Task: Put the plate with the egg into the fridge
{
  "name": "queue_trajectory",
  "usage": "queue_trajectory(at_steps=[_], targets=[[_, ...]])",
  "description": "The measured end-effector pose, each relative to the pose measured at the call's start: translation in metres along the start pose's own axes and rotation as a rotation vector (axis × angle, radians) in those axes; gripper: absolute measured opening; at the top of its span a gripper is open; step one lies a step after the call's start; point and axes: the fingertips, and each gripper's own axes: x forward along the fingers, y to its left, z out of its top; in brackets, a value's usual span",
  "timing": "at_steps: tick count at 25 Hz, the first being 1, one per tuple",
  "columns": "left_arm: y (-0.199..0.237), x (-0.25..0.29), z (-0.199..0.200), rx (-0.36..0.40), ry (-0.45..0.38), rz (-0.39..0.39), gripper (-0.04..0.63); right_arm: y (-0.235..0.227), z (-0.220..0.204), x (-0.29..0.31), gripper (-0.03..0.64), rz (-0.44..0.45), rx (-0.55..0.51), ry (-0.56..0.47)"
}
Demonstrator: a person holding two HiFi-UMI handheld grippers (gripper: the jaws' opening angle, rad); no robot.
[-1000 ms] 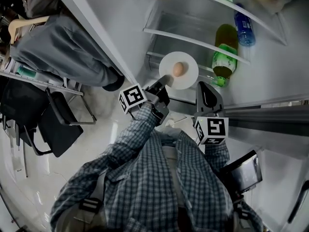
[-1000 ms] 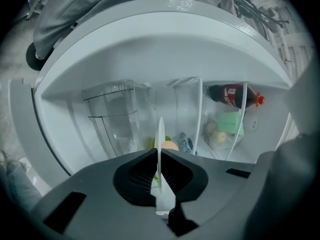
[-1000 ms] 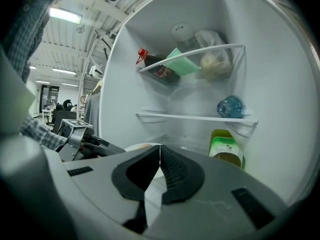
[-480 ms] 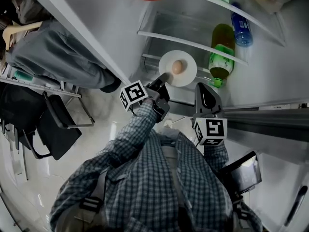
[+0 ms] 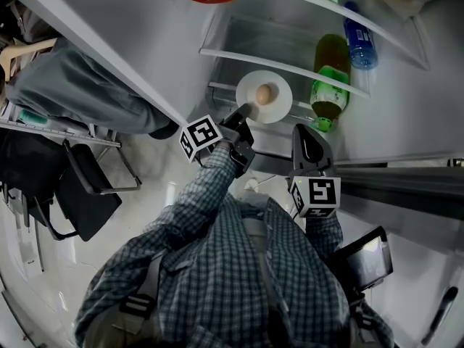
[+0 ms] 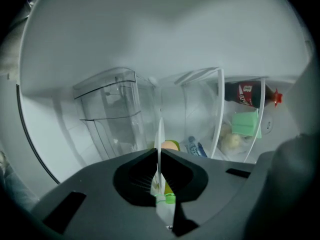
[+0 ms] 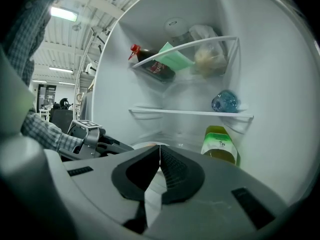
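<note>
Head view looks down into the open fridge [image 5: 290,20], where the green bottle [image 5: 330,78] stands in the lower part. Your left hand-held gripper [image 5: 245,112] pinches the rim of the white plate [image 5: 281,101], holding it inside just beside that bottle. Your right hand-held gripper [image 5: 308,138] hangs nearer you, jaws pressed together on nothing. The egg [image 5: 263,93] sits mid-plate.

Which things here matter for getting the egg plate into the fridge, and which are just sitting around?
In the job: plate, egg, left gripper clamped on its rim, fridge.
Just there: green bottle, blue bottle, dark sauce bottle, right gripper, shut and empty.
</note>
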Motion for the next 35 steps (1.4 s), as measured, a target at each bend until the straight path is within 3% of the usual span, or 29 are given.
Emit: queue_trajectory(at_steps=[17,23,35], targets=[[0.005,0.025,0.015,-0.044,-0.070,0.006,0.020,-0.014,-0.005,0.001,0.008,-0.014,0.042,0.008],[0.009,0.029,0.015,-0.093,-0.085,0.019,0.020,-0.018,-0.007,0.001,0.008,-0.013,0.034,0.008],[0.010,0.035,0.020,-0.089,-0.092,0.040,0.020,-0.017,-0.008,0.011,0.008,0.005,0.015,0.023]])
